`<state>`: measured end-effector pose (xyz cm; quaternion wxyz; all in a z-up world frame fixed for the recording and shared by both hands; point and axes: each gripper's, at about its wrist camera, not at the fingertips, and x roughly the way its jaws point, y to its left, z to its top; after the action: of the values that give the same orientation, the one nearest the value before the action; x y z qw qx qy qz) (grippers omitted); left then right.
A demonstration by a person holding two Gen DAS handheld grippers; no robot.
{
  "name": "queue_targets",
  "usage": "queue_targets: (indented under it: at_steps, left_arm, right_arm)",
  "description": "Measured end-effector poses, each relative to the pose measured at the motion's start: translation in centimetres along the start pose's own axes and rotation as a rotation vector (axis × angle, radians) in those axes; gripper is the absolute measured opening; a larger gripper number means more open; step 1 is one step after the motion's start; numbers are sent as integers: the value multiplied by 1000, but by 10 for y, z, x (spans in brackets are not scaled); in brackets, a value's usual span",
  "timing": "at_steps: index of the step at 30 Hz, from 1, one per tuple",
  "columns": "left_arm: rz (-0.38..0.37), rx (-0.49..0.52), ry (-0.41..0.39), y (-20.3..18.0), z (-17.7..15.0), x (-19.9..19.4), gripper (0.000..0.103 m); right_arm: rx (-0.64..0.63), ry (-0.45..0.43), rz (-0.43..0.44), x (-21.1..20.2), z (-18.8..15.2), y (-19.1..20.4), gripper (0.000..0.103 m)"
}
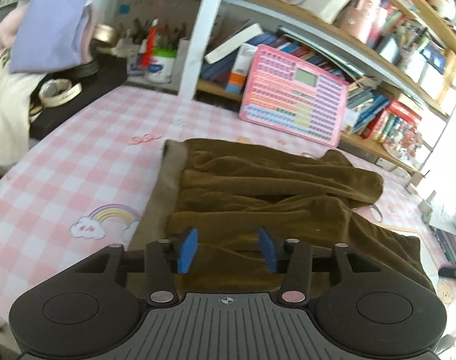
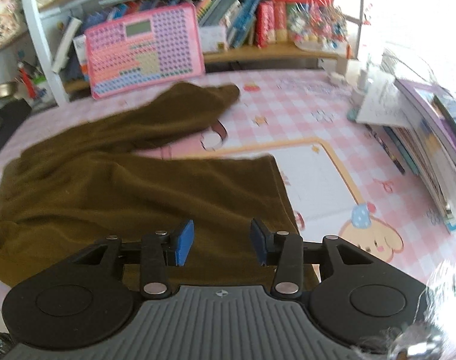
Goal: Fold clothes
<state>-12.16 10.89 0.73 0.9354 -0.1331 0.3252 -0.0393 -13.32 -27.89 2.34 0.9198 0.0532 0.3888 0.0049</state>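
A dark olive-brown garment point(image 1: 257, 192) lies rumpled on the pink checked tablecloth point(image 1: 78, 162), its waistband at the left and two legs running right. My left gripper point(image 1: 228, 249) is open above the garment's near edge by the waistband, holding nothing. In the right wrist view the same garment point(image 2: 123, 180) spreads across the left and middle, one leg reaching toward the far side. My right gripper point(image 2: 222, 243) is open over the near leg's hem end, holding nothing.
A pink toy keyboard point(image 1: 293, 96) leans against the bookshelf at the back; it also shows in the right wrist view point(image 2: 144, 48). Stacked books point(image 2: 431, 138) lie at the table's right. A black box with tape rolls point(image 1: 60, 90) and hanging clothes stand at the far left.
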Motion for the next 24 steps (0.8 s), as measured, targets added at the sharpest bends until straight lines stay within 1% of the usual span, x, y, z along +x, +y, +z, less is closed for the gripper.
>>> queue_targets:
  at_steps: [6,11,14,17,19,24]
  left_arm:
    - [9,4,8,-14,3,10,51]
    - [48,-7,18,-31,9,28,52]
    - [88,-21,21,-50,13,42,52]
    - [110,-41,10,-71,18,48,52]
    - [138,-41,7,-87,19,52,52]
    - [227,-87,16,-110,10,52,52]
  right_arm:
    - [3,-29,40,3,20,-7,41]
    - [9,-35,77,21,43,-31,43]
    - [-7,-36,107,41,65,-51,44]
    - [-25,-33,136,62,89,-73,44]
    - [-37,-31,155,77,106,-87,45]
    - [-79,-5,207,130,147,-110,45]
